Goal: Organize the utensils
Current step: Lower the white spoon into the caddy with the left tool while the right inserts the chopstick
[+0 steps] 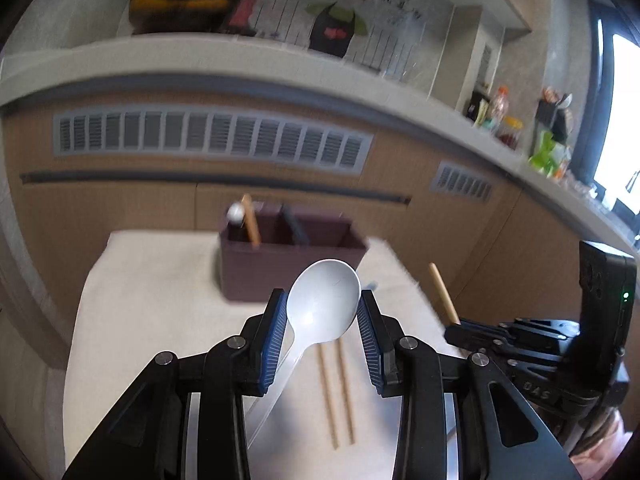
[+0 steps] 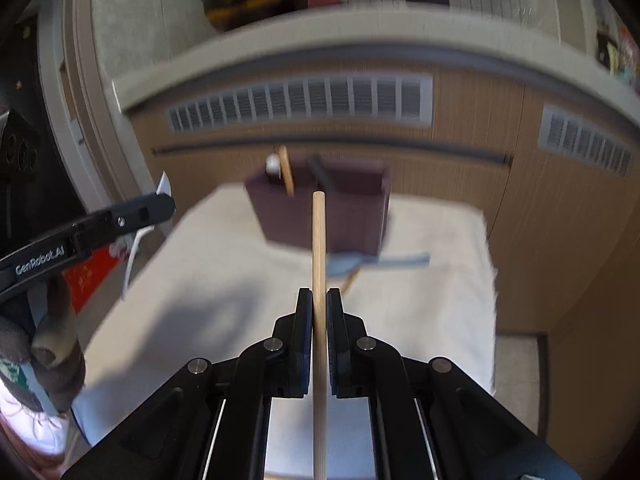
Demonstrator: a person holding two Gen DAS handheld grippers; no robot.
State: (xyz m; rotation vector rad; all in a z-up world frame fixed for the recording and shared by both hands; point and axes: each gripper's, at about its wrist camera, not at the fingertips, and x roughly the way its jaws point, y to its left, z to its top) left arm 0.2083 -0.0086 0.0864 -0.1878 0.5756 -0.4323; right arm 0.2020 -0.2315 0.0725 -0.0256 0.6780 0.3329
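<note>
My left gripper (image 1: 323,303) is shut on the bowl of a white plastic spoon (image 1: 323,300), held above the white table. My right gripper (image 2: 319,300) is shut on a wooden chopstick (image 2: 318,248) that points forward toward the dark brown utensil holder (image 2: 320,220). The holder (image 1: 260,272) stands at the table's far side with a chopstick and a white-tipped utensil (image 1: 244,220) in its left compartment. Two chopsticks (image 1: 336,392) lie on the table below my left gripper. A blue-grey spoon (image 2: 360,262) lies on the table in front of the holder.
The white cloth-covered table (image 1: 160,320) is small, with edges close on all sides. Wooden cabinets with grey vents (image 1: 208,136) stand behind it. A counter (image 1: 500,152) above carries bottles and jars at the right.
</note>
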